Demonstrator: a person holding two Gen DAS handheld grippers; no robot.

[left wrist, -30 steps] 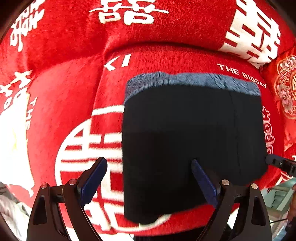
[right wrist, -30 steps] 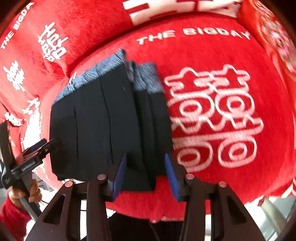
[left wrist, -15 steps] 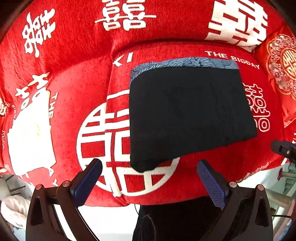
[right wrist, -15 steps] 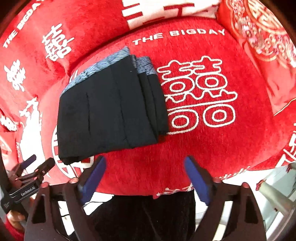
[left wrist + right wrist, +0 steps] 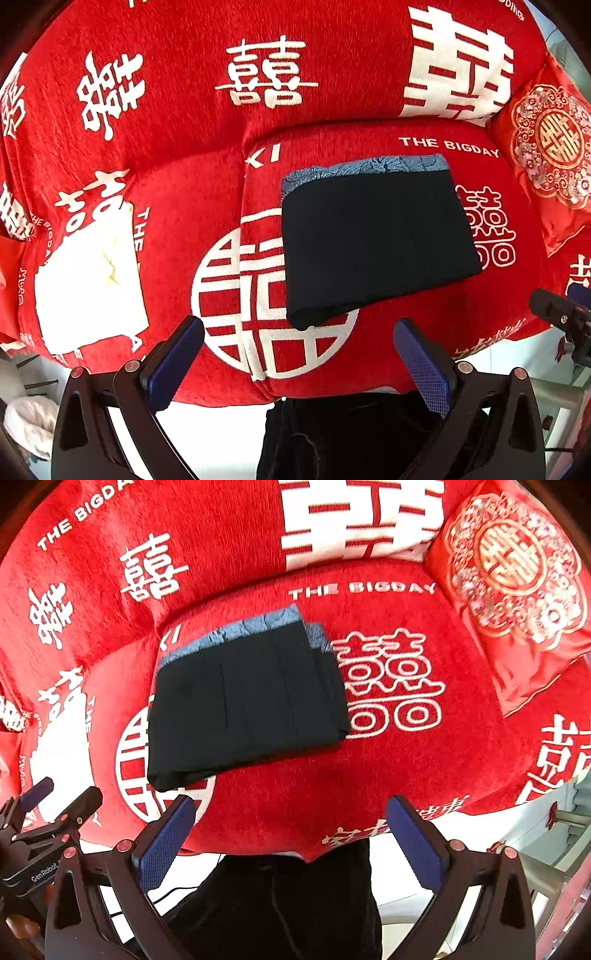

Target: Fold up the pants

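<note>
- Two claws hang above a red sofa [image 5: 207, 192] printed with white characters.
- Left claw [image 5: 299, 365]: blue pads spread wide, nothing between them.
- The folded pants [image 5: 373, 236] lie flat on the seat cushion, blue patterned band toward the backrest.
- Right claw [image 5: 291, 840]: spread wide, empty.
- Far right, an embroidered red cushion [image 5: 517, 590], seemingly against the armrest.
</note>
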